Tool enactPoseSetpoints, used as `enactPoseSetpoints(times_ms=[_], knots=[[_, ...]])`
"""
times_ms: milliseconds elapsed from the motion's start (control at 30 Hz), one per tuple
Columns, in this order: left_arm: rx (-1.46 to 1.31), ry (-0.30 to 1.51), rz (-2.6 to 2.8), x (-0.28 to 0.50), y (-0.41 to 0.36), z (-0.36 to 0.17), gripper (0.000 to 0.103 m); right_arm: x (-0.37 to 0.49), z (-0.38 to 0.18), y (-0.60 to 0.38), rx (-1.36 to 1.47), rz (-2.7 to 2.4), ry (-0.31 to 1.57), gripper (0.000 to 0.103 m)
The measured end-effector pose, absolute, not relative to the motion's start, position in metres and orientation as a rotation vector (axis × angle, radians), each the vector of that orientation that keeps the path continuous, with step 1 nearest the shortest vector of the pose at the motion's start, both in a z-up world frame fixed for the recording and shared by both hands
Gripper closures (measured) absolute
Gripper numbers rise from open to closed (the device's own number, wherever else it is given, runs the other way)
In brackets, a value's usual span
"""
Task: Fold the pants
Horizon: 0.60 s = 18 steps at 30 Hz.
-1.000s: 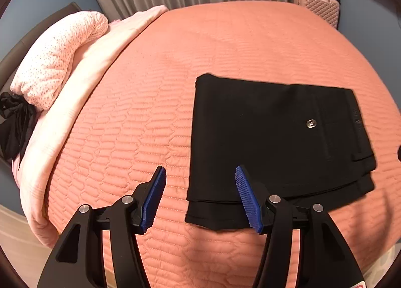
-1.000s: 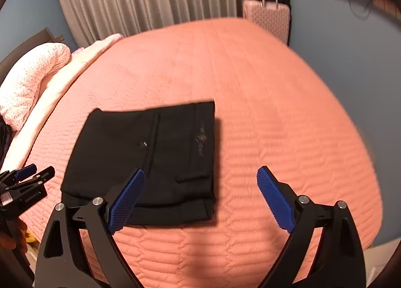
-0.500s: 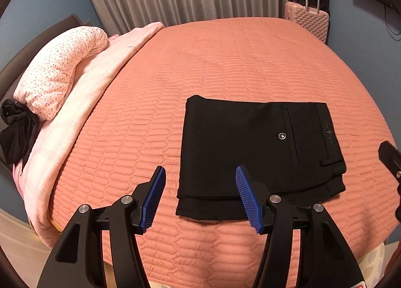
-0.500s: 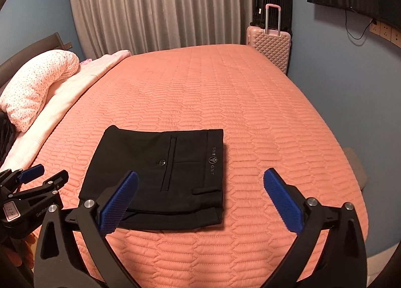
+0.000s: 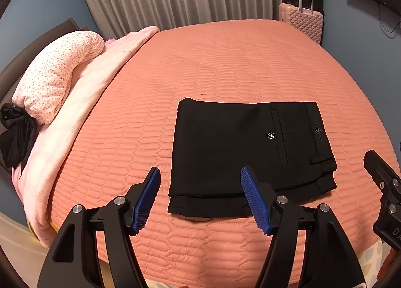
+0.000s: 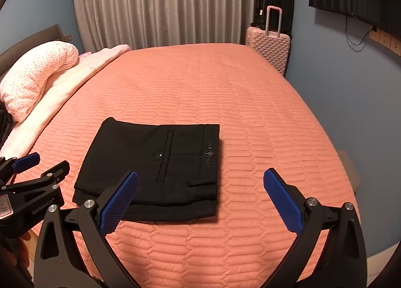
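Black pants [image 5: 240, 152], folded into a compact rectangle, lie flat on the near part of a bed [image 5: 225, 67] covered by a salmon quilted spread; the waistband with its printed logo faces right, a buttoned back pocket sits uppermost, and the lower layers show as stepped edges along the near side. The left hand-held gripper [image 5: 200, 197] hangs above the near left corner of the pants, its jaws released, having just been opening, with nothing between the blue pads [image 5: 147, 197]. The right hand-held gripper [image 6: 200, 202] hangs above the near right corner, its jaws spread wide and empty, having just been opening; neither gripper touches the cloth. At the left edge of the bed lie a spotted pillow [image 6: 32, 74] and a pale pink blanket [image 5: 82, 102], with a dark cloth [image 5: 15, 137] beside the pillow. Behind the bed hang grey curtains [image 6: 163, 4]; a pink suitcase [image 6: 269, 47] stands at the far right corner against a blue wall [image 6: 338, 74].
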<state>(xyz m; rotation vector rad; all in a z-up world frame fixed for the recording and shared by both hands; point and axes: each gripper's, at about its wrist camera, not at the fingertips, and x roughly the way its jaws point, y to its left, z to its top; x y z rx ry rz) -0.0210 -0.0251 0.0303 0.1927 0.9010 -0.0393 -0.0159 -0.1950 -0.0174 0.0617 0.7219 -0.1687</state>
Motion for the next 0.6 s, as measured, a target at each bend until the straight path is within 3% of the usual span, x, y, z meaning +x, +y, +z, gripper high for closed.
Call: enactPoseSetpoints(times_ms=[133, 267, 600], knots=[[0.172, 0.902, -0.043, -0.021, -0.023, 0.031, 0.038, -0.015, -0.018, -0.194, 0.053, -0.191, 0.726, 0.005], [0.181, 0.875, -0.026, -0.025, -0.024, 0.035, 0.025, -0.015, -0.018, -0.197, 0.066, -0.201, 0.731, 0.005], [0.176, 0.871, -0.069, -0.03, -0.03, 0.04, 0.023, -0.02, -0.016, -0.195, 0.075, -0.198, 0.718, 0.005]])
